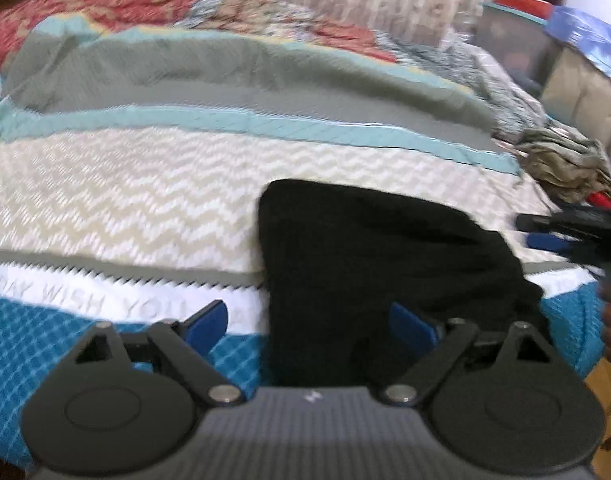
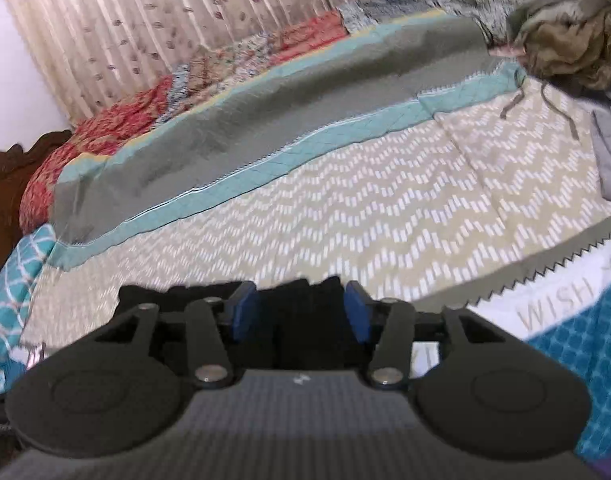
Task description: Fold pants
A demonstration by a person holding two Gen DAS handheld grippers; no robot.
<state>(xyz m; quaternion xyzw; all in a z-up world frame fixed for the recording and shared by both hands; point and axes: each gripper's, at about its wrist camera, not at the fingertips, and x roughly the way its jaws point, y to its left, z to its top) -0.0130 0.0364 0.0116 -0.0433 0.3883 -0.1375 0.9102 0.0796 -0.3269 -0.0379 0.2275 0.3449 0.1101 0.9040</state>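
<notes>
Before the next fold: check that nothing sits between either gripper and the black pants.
Nothing visible does. The left gripper stands open directly over the black pants, no pad pressing. The right gripper also has the pants directly ahead.

In the left wrist view, the chevron-patterned stretch of the bedspread (image 1: 125, 184) fills the centre left of the frame bare, open room for a gripper. The folded black pants (image 1: 377, 256) block the lower centre right, and the right gripper (image 1: 565, 232) juts in from the right edge just beyond them. A crumpled olive cloth (image 1: 561, 160) sits at the right edge. In the right wrist view, a grey garment (image 2: 609, 152) with trailing drawstrings crowds the right edge; a patchwork quilt (image 2: 153, 112) lines the upper left.
</notes>
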